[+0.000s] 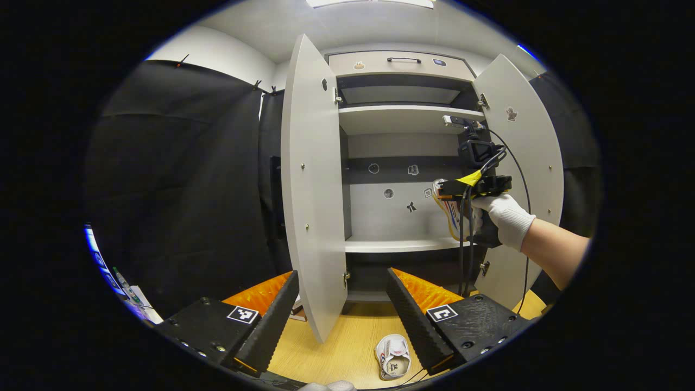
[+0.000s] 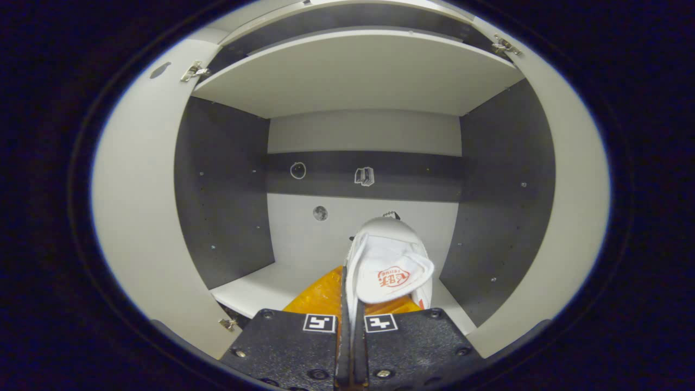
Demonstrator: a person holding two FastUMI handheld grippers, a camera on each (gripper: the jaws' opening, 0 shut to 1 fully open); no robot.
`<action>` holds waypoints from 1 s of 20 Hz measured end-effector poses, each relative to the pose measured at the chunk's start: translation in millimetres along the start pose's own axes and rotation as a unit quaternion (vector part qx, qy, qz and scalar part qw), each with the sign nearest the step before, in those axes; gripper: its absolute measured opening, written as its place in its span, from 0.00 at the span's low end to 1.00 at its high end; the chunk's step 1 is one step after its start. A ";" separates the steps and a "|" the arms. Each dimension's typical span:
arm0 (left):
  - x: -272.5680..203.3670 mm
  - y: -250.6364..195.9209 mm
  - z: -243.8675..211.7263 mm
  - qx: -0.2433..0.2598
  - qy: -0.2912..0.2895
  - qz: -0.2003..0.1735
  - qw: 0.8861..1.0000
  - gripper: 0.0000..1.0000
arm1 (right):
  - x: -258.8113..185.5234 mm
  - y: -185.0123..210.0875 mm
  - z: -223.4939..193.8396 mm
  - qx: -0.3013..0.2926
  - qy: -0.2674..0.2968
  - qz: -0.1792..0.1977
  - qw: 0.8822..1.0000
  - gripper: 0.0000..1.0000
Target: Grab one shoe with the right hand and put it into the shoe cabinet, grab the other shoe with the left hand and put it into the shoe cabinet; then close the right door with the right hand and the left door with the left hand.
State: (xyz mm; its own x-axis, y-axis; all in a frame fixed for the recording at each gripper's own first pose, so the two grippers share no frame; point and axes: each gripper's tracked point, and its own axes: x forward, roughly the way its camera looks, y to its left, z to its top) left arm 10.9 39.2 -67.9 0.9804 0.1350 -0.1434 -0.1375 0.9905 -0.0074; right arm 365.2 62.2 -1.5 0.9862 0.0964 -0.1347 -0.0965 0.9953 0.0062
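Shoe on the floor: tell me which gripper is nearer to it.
Left. The left gripper hangs open just above the shoe on the floor. The right gripper is up at the cabinet shelf, shut on the other shoe.

A red logo is printed on the tongue of the white shoe clamped between the right gripper's jaws, its lettering too small to read. Square black-and-white marker tags sit on both grippers' finger blocks, just behind the jaws.

Left gripper view: set back and low, facing the open shoe cabinet from over the floor. Right gripper view: close at the cabinet's mouth, facing its back wall. Both share the middle shelf compartment.
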 end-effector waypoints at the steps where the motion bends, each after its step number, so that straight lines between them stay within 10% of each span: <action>1: 1.5 -0.7 -1.6 -0.002 0.004 0.005 1.000 0.96 | 15.1 -4.5 0.5 -0.001 0.004 -0.005 1.000 0.06; 15: 16.7 -9.6 -3.0 -0.002 0.015 0.027 1.000 0.96 | 115.8 -21.2 -67.4 -0.006 0.145 -0.023 0.989 0.10; 20: 14.8 -9.4 -5.2 0.001 0.015 0.028 0.999 0.96 | 112.5 -30.3 -85.8 0.020 0.178 -0.031 0.983 0.42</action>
State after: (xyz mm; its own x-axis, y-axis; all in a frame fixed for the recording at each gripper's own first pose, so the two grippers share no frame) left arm 26.0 31.7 -75.1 0.9664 0.1891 -0.1740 -0.1913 0.9815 0.0041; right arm 467.5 42.3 -101.9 0.8793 0.0337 -0.4751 -0.0246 0.9994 0.0253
